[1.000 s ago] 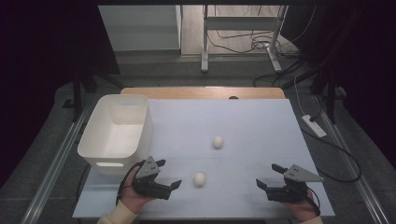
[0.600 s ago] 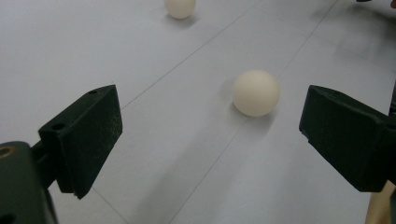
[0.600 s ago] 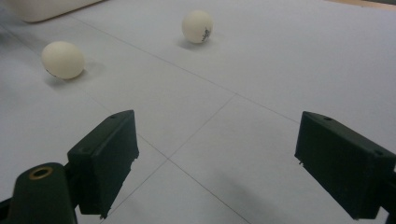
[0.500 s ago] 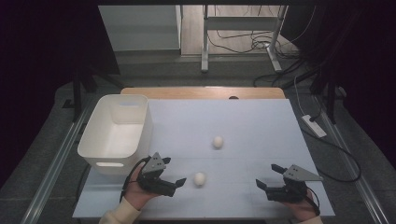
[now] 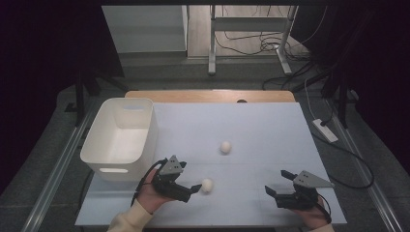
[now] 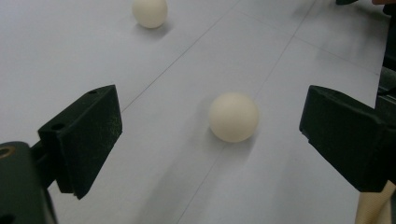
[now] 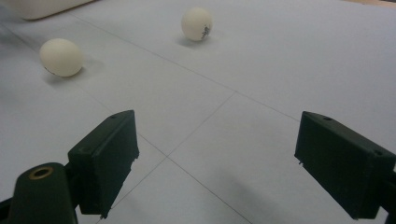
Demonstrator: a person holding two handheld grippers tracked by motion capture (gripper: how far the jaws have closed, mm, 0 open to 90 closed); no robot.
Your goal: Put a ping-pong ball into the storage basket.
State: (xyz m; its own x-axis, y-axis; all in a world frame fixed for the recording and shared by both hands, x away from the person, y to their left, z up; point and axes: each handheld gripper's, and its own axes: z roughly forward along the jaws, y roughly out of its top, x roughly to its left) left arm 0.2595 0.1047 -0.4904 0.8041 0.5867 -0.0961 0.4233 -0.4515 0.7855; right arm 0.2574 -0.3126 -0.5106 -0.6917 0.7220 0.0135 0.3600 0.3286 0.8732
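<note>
Pale table (image 5: 270, 125) with white bin (image 5: 121, 137), two eggs (image 5: 207, 185) (image 5: 225, 147).

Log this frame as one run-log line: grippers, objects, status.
left gripper: open, jaws either side of near egg, not touching | right gripper: open, idle | far egg: on table | bin: empty

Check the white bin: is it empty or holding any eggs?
Empty. The white bin shows a bare floor; both eggs lie on the table.
</note>
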